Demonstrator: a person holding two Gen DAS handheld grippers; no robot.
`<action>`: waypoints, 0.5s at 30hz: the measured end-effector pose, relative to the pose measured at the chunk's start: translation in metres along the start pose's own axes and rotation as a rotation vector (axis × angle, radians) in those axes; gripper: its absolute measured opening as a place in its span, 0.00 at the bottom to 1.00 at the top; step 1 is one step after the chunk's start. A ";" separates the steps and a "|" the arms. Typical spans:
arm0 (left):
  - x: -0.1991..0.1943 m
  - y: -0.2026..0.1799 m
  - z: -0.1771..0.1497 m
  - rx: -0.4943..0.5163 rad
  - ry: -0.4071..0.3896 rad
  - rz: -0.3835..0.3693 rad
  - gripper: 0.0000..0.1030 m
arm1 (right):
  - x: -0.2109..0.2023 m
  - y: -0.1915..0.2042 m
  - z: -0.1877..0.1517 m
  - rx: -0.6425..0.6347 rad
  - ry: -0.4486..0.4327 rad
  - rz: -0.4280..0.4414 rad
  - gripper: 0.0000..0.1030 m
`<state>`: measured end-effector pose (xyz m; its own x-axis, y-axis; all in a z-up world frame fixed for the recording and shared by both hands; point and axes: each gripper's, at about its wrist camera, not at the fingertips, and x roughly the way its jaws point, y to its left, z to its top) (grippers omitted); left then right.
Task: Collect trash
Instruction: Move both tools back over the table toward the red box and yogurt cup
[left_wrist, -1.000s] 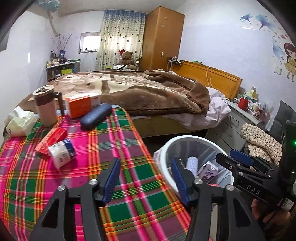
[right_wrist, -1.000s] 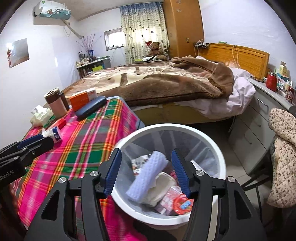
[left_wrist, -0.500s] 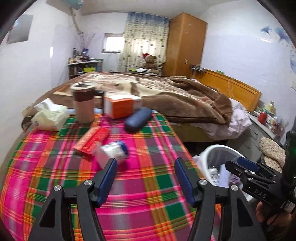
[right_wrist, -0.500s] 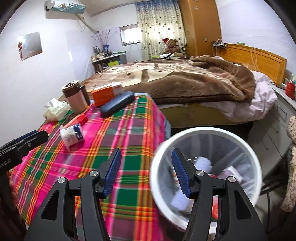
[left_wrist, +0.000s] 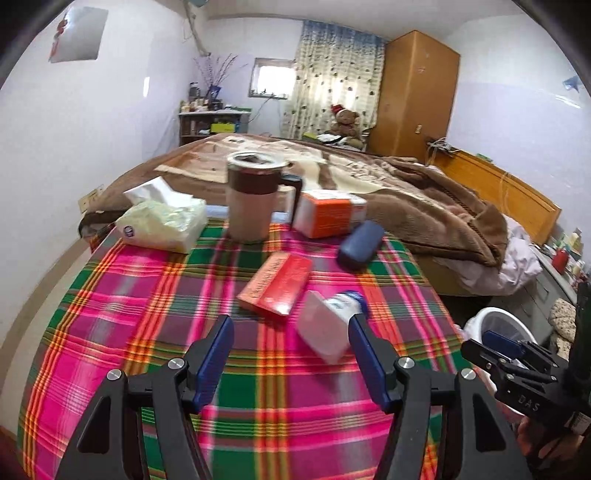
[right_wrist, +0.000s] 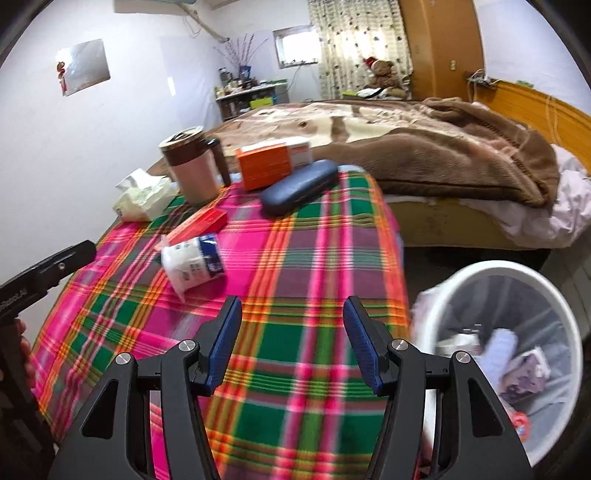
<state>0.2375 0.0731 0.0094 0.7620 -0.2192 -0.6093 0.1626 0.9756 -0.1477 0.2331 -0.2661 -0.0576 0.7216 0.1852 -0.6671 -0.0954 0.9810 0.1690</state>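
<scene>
Both grippers have swung away from the bin (right_wrist: 506, 354) and back over the surface (left_wrist: 147, 354), the plaid-clothed one. A second ago the right view looked straight down into the bin, and the left view had it close at its lower right. Now the bin has slid to 4 o'clock in the right view and shrunk to a sliver at 4 o'clock in the left view. It already holds several pieces, so I judge that one drop is done and the next pick is starting.

The nearest trash is the white packet (left_wrist: 328, 325), with a blue band at its far end. It lies on its side at the middle of the cloth, and in the left view it sits just ahead of the right-hand jaw at 5 o'clock. In the right view it lies at 10 o'clock. The red box (left_wrist: 277, 284) lies just behind it, possibly touching, though blur hides the edge.

The left gripper (left_wrist: 288, 365) has its jaws about half apart with nothing between them, the packet just beyond the tips and not touched. The right gripper (right_wrist: 291, 343) is likewise about half apart and empty, over bare cloth. The cup (left_wrist: 253, 199), tissue pack (left_wrist: 162, 225), orange box (left_wrist: 328, 214) and blue case (left_wrist: 360, 245) stand along the far edge, from 11 to 1 o'clock.
</scene>
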 end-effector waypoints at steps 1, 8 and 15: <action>0.003 0.007 0.002 -0.003 0.004 0.001 0.62 | 0.003 0.003 0.001 0.002 0.005 0.008 0.57; 0.022 0.031 0.010 0.006 0.025 0.021 0.62 | 0.031 0.022 0.017 0.069 0.038 0.072 0.57; 0.050 0.044 0.016 0.022 0.054 0.011 0.63 | 0.057 0.034 0.031 0.145 0.059 0.094 0.58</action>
<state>0.2923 0.1052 -0.0149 0.7290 -0.2086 -0.6519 0.1686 0.9778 -0.1244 0.2924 -0.2241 -0.0671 0.6723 0.2825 -0.6842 -0.0577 0.9415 0.3321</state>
